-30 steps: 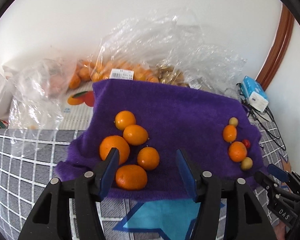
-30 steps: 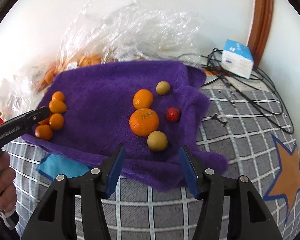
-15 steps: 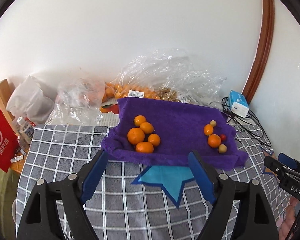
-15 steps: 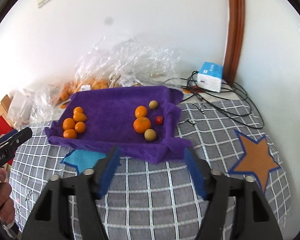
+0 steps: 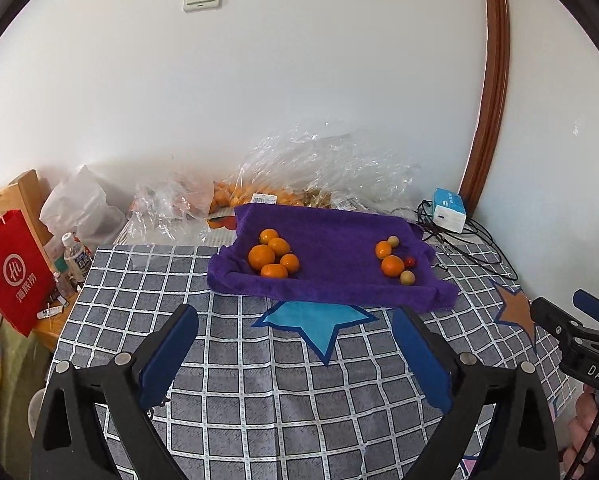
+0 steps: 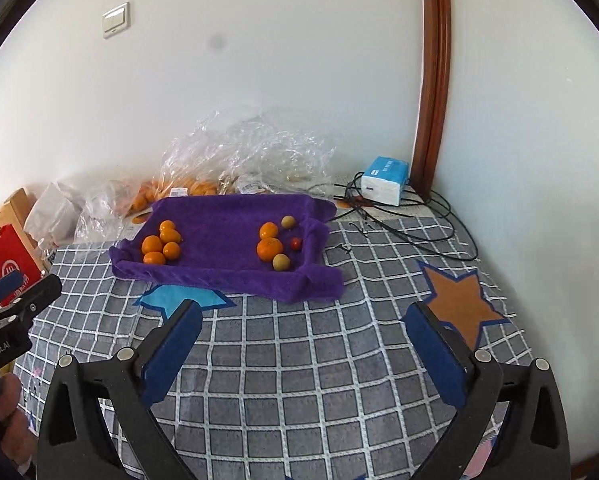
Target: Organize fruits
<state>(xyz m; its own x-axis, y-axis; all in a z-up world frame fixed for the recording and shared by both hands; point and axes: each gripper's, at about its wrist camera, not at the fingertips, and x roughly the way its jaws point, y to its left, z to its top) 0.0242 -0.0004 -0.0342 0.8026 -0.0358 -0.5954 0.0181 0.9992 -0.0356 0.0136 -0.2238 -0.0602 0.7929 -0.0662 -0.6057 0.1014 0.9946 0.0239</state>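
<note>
**A:** ok left wrist view first. The left gripper (image 5: pixel 295 322) has its jaws spread wide, they've just been opening, and there's nothing between them, only the grey checked tablecloth (image 5: pixel 235 364) underneath. The purple towel (image 5: pixel 331 240) sits well ahead of the fingertips, near the far edge of the table. On its left part there's a cluster of five oranges (image 5: pixel 273 258) all bunched up and touching. On the right part, a mixed group (image 5: pixel 395 260): two orange ones, two small yellow-green ones, one tiny red one.

**B:** anything near the towel?

**A:** blue star patch (image 5: pixel 315 324) on the cloth peeks out from under the towel's near edge. Crinkly clear plastic bags (image 5: pixel 323 168) behind it against the wall, some with more orange fruit inside. Red paper bag (image 5: pixel 13 268) off the left side of the table, tissue pack (image 5: pixel 449 210) and black cables in the far right corner.

**B:** and the right wrist view?

**A:** same deal. The right gripper (image 6: pixel 299 316) is gaping wide too, jaws just been opening, empty, hanging over bare tablecloth. The towel is ahead and a bit left, both fruit groups lying on it, well apart from each other. An orange star patch (image 6: pixel 457 300) is just beside the right finger. The left gripper's tip pokes in at the left edge, with the person's hand (image 6: pixel 7 412) below it.
</note>
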